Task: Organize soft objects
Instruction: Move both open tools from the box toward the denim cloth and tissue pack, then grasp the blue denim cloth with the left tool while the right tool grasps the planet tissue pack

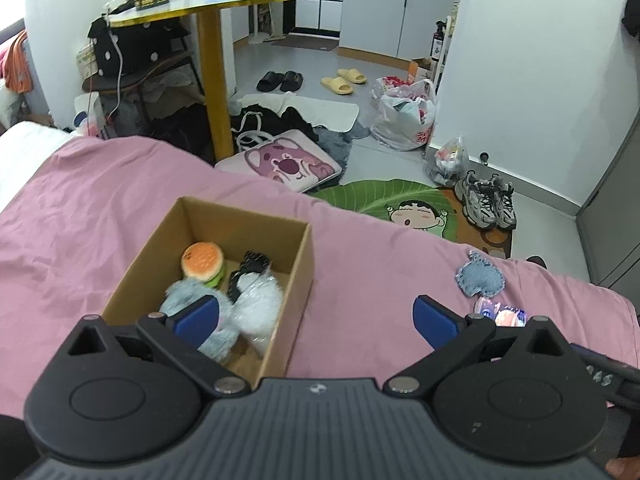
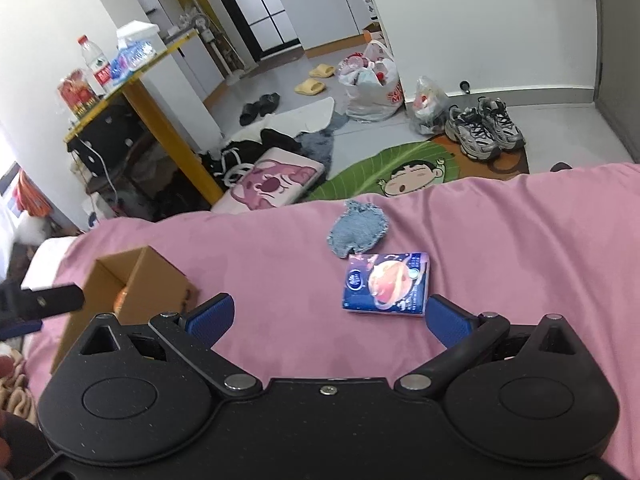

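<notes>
Blue-padded fingers (image 1: 198,320) of the left gripper (image 1: 316,322) stand wide apart with nothing between them, its left pad hanging over the open cardboard box (image 1: 298,280) at about ten o'clock. Inside the box lie a burger plush (image 1: 203,266), a grey fluffy toy (image 1: 180,300), a white fluffy toy (image 1: 258,304) and a small black item (image 1: 250,266), crowded together. On the pink bedsheet (image 1: 80,220) at two o'clock sit a frayed denim pouch (image 1: 479,276) and, just nearer, a tissue pack (image 1: 502,314) partly hidden behind the right finger's arm. From the right wrist view, the right gripper (image 2: 330,318) is likewise spread wide and empty above the sheet; the tissue pack (image 2: 386,284), dark blue with a pink picture, lies flat at one o'clock just beyond its right pad, the denim pouch (image 2: 359,233) close behind it. Beyond the bed, the floor holds a leaf rug (image 2: 400,168), sneakers (image 2: 484,128) and bags.
</notes>
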